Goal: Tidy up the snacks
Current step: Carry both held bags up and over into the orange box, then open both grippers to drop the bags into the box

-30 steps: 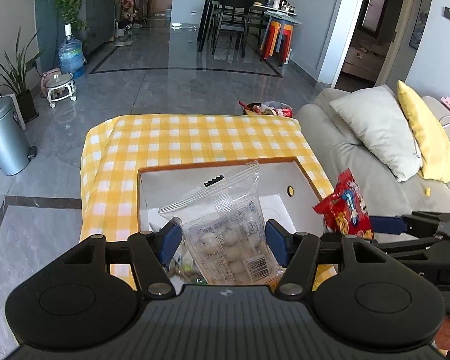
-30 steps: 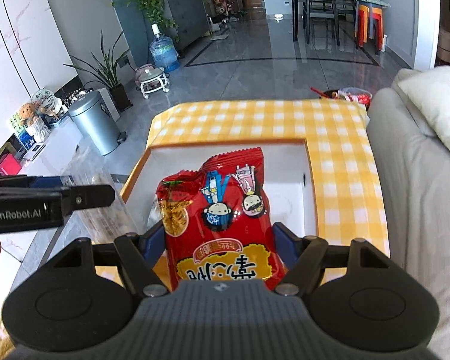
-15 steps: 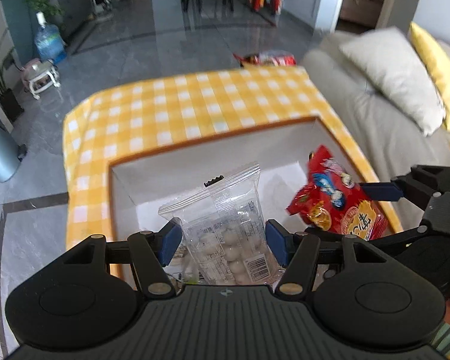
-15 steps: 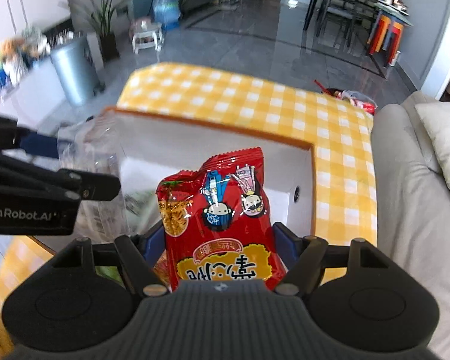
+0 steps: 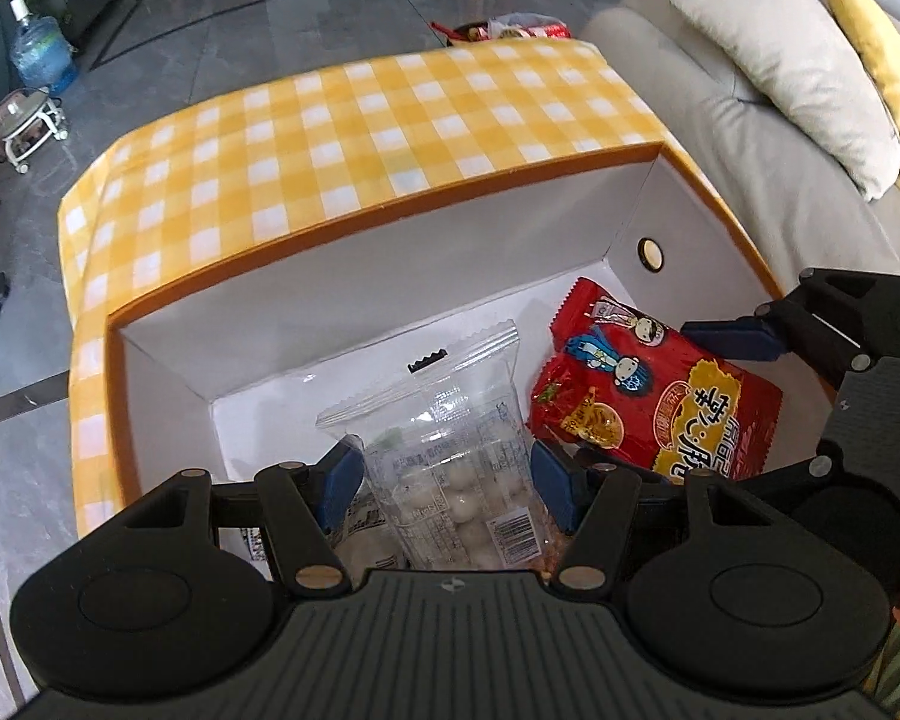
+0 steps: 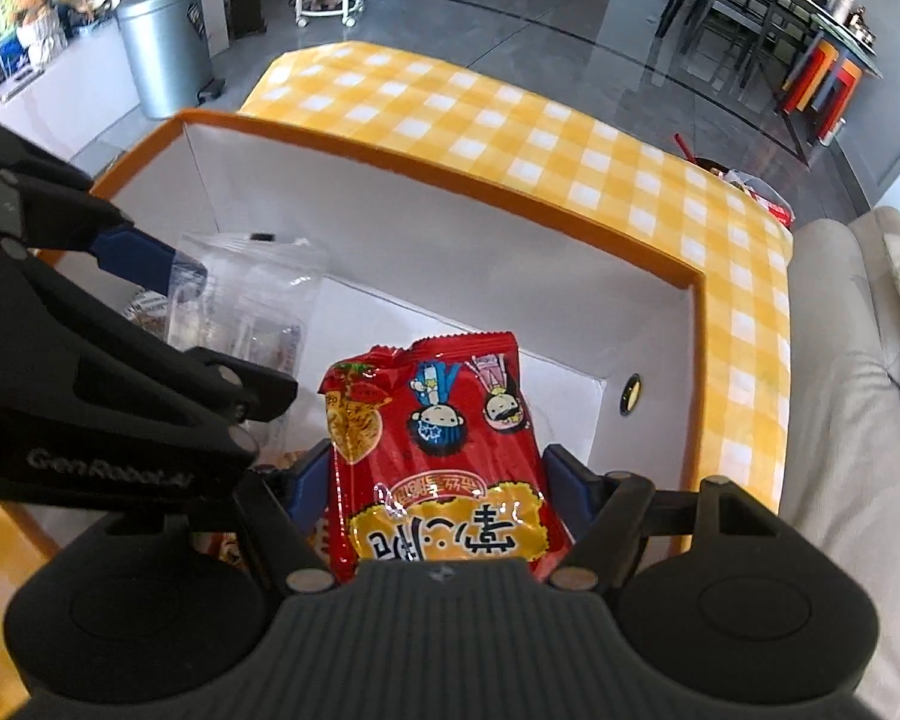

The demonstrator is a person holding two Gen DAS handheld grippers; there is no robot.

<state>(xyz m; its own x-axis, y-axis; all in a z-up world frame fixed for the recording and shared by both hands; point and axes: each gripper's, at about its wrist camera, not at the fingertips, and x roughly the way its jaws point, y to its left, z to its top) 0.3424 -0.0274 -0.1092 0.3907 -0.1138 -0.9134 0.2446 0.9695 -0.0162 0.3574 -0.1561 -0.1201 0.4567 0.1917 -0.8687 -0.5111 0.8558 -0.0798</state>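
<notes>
My left gripper (image 5: pixel 441 483) is shut on a clear bag of white round sweets (image 5: pixel 444 420) and holds it inside the white box with an orange rim (image 5: pixel 390 276). My right gripper (image 6: pixel 435 489) is shut on a red snack bag with cartoon figures (image 6: pixel 438 438), also down inside the box (image 6: pixel 450 240). The red bag shows in the left wrist view (image 5: pixel 648 396), to the right of the clear bag. The clear bag shows in the right wrist view (image 6: pixel 240 306) at the left. A few other packets lie on the box floor under the grippers.
The box stands on a yellow checked tablecloth (image 5: pixel 360 120). A grey sofa (image 5: pixel 780 150) with a white pillow (image 5: pixel 792 66) and a yellow pillow runs along the right. A metal bin (image 6: pixel 162 48) and a snack-filled basket (image 5: pixel 510 30) stand on the floor beyond.
Both grippers have moved forward and down into the box with their bags. The two grippers have come closer together.
</notes>
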